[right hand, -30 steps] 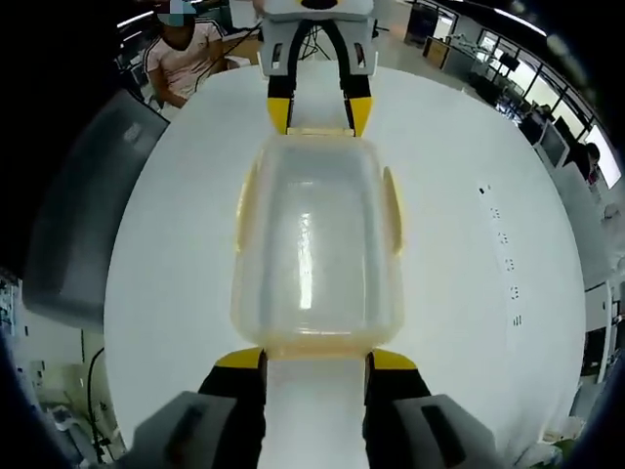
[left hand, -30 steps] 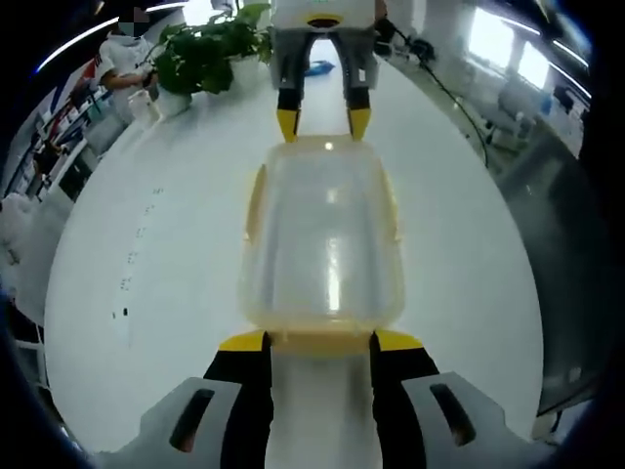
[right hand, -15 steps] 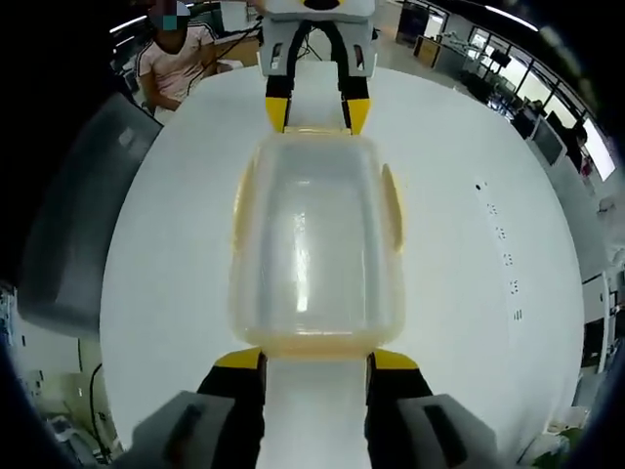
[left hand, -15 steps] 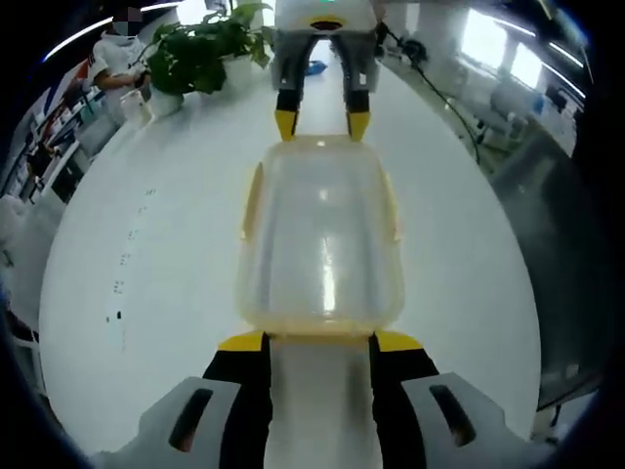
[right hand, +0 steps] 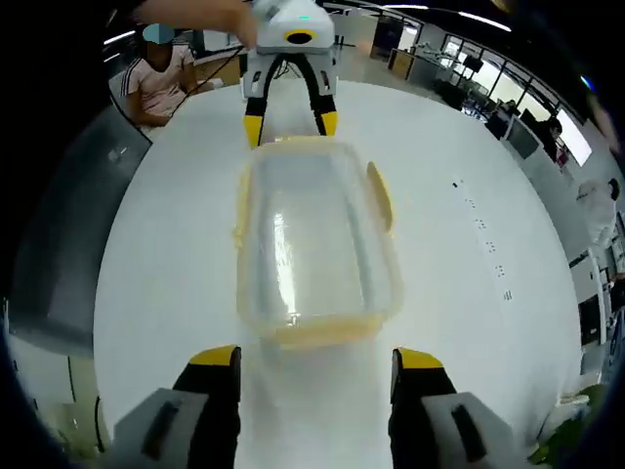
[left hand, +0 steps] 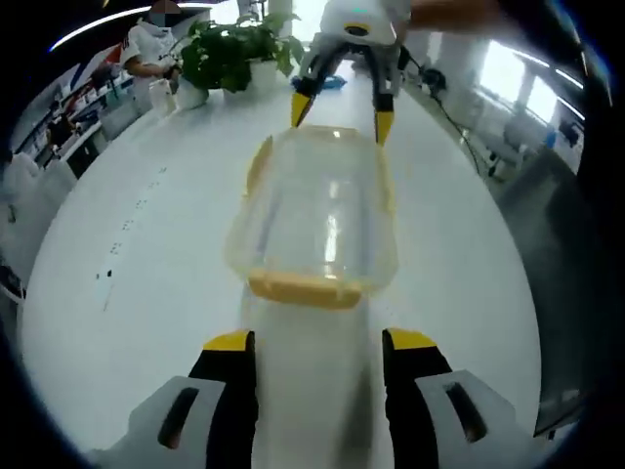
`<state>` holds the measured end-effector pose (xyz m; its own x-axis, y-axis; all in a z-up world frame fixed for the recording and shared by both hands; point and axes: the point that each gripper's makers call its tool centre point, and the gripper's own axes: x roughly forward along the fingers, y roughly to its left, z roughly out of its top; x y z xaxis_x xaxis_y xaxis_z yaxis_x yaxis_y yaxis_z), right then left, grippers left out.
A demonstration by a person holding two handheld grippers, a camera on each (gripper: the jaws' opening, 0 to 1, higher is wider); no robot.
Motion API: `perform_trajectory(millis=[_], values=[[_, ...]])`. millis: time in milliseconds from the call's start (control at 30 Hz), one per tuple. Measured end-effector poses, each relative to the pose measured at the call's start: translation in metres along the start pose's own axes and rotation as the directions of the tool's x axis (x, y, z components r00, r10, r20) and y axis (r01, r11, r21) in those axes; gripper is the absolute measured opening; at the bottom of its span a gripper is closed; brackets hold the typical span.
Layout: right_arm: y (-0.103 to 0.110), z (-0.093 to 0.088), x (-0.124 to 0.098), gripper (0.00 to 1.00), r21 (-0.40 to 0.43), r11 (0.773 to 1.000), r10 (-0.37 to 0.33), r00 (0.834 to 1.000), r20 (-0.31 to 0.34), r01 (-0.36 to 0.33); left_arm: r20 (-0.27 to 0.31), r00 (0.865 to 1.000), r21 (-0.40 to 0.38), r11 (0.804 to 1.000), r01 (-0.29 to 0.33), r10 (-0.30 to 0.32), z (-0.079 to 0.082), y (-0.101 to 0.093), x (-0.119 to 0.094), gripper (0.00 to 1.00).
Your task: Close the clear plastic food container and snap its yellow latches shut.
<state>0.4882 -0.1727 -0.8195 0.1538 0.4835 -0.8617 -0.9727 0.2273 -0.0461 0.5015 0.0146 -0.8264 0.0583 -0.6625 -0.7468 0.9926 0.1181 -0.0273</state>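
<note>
Both grippers have drawn back from the clear container [left hand: 314, 220], which half a second ago had a yellow-tipped jaw pair right against each short end. Now the left gripper [left hand: 318, 340] stands with its jaws apart and clear of the near end latch [left hand: 305, 288], holding nothing. In the right gripper view the right gripper [right hand: 314, 358] likewise has its jaws spread, apart from the container's near edge. Each gripper appears at the far end of the other's view, jaws open, close to the container's end. With its lid on, the container sits mid-way on the white table [right hand: 176, 244], a side latch [right hand: 379, 193] angled outward. A potted plant [left hand: 234, 54] stands far left.
</note>
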Motion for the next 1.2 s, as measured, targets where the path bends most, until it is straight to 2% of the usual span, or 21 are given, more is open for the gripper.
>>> perform_trajectory(millis=[33,67,133,200,233,267,300,333,433,500,600,700,867,1067,1200], values=[[0.0,0.003,-0.003,0.5,0.022,1.0,-0.001,1.0,0.029,0.0,0.012,1.0,0.0,1.0,-0.01,0.01,0.003,-0.001,-0.002,0.37],[0.002,0.007,-0.007,0.48,0.058,0.998,0.001,0.997,0.071,-0.005,0.044,0.999,-0.015,1.0,0.003,-0.003,0.01,-0.007,-0.002,0.34],[0.005,0.013,-0.01,0.43,0.065,0.998,-0.003,0.994,0.107,-0.004,0.054,0.998,-0.027,0.999,0.023,-0.022,0.012,-0.014,-0.002,0.37],[0.004,0.023,-0.014,0.34,0.018,0.999,-0.034,0.987,0.159,0.031,0.05,0.999,-0.008,1.0,-0.004,0.004,0.013,-0.012,-0.005,0.34],[0.005,0.029,-0.015,0.29,0.033,0.999,-0.04,0.98,0.196,0.034,0.072,0.997,-0.012,1.0,-0.016,0.017,0.016,-0.01,-0.01,0.31],[0.006,0.031,-0.015,0.28,0.048,0.999,-0.035,0.978,0.205,0.025,0.124,0.991,-0.033,0.999,-0.042,0.046,0.023,-0.004,-0.016,0.31],[0.007,0.035,-0.014,0.28,0.065,0.998,-0.025,0.976,0.218,0.011,0.152,0.987,-0.061,0.997,-0.041,0.05,0.027,-0.003,-0.02,0.31],[0.006,0.035,-0.014,0.28,0.064,0.998,-0.026,0.976,0.216,0.012,0.163,0.986,-0.079,0.996,-0.029,0.042,0.028,-0.004,-0.023,0.32],[0.007,0.039,-0.013,0.27,0.045,0.999,-0.021,0.974,0.227,0.011,0.158,0.986,-0.057,0.998,-0.037,0.045,0.029,-0.001,-0.029,0.3],[0.008,0.041,-0.013,0.27,0.05,0.999,-0.016,0.972,0.233,0.004,0.172,0.984,-0.065,0.997,-0.029,0.04,0.033,-0.001,-0.028,0.32],[0.008,0.043,-0.011,0.28,0.062,0.998,-0.01,0.972,0.235,-0.005,0.162,0.986,-0.062,0.998,-0.031,0.041,0.031,0.002,-0.025,0.32],[0.007,0.044,-0.011,0.28,0.059,0.998,-0.006,0.972,0.235,-0.008,0.194,0.98,-0.081,0.997,-0.019,0.034,0.038,0.001,-0.025,0.32],[0.003,0.051,-0.002,0.29,0.041,0.999,0.011,0.971,0.238,-0.022,0.219,0.975,-0.078,0.997,-0.014,0.031,0.051,0.0,-0.012,0.31],[0.006,0.077,0.012,0.29,-0.011,0.999,0.048,0.97,0.239,-0.047,0.241,0.97,-0.056,0.998,0.008,0.006,0.067,-0.001,0.003,0.32],[0.004,0.088,0.019,0.29,-0.026,0.998,0.064,0.967,0.245,-0.059,0.222,0.975,-0.018,1.0,0.025,-0.02,0.073,-0.006,0.019,0.32]])
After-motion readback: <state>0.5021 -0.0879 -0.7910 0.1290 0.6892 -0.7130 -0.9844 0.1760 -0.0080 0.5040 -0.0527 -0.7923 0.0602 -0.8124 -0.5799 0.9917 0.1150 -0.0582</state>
